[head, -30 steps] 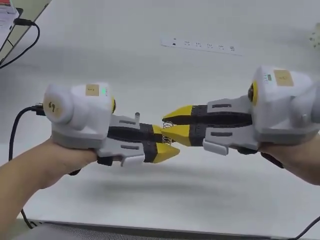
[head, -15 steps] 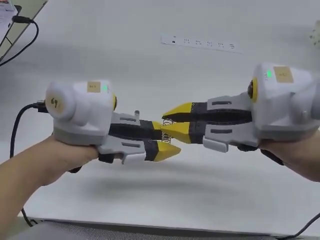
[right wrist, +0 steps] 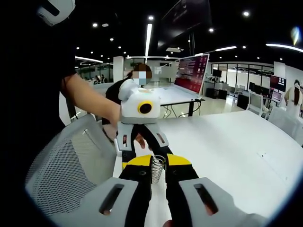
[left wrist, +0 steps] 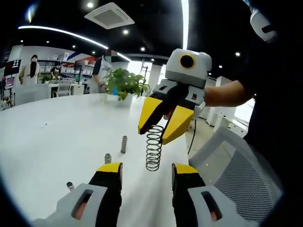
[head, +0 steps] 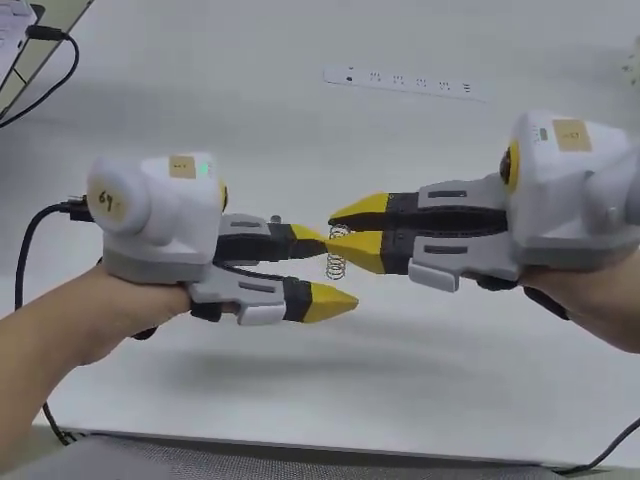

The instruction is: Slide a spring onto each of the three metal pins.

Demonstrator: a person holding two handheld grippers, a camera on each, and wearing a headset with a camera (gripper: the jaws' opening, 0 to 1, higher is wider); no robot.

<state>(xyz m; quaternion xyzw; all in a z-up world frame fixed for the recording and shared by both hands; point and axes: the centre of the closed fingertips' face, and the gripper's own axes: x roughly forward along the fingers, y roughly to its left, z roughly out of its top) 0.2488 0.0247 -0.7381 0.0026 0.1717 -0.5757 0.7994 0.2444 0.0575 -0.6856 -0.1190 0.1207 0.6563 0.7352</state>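
A steel spring [head: 337, 253] hangs down from the yellow tips of my right gripper [head: 332, 230], which is shut on its upper end. My left gripper [head: 328, 267] faces it from the left with its jaws open, one on either side of the spring and apart from it. The left gripper view has its own jaws [left wrist: 147, 169] spread below the dangling spring [left wrist: 153, 147] and the right gripper [left wrist: 154, 135]. On the table behind stand a pin with a spring on it [left wrist: 123, 144], a shorter coiled one [left wrist: 107, 158] and a bare pin [left wrist: 70, 186]. In the right gripper view the spring [right wrist: 157, 169] is pinched between the jaws.
A white power strip [head: 405, 84] lies at the far side of the white table [head: 400, 350]. A black cable [head: 30, 250] runs to the left gripper. A mesh chair [right wrist: 71, 165] stands by the table edge. Potted plants [left wrist: 124, 84] sit at the far end.
The left gripper's jaws have spread apart and let go of the spring. The spring now hangs from the right gripper alone. Both grippers have risen slightly.
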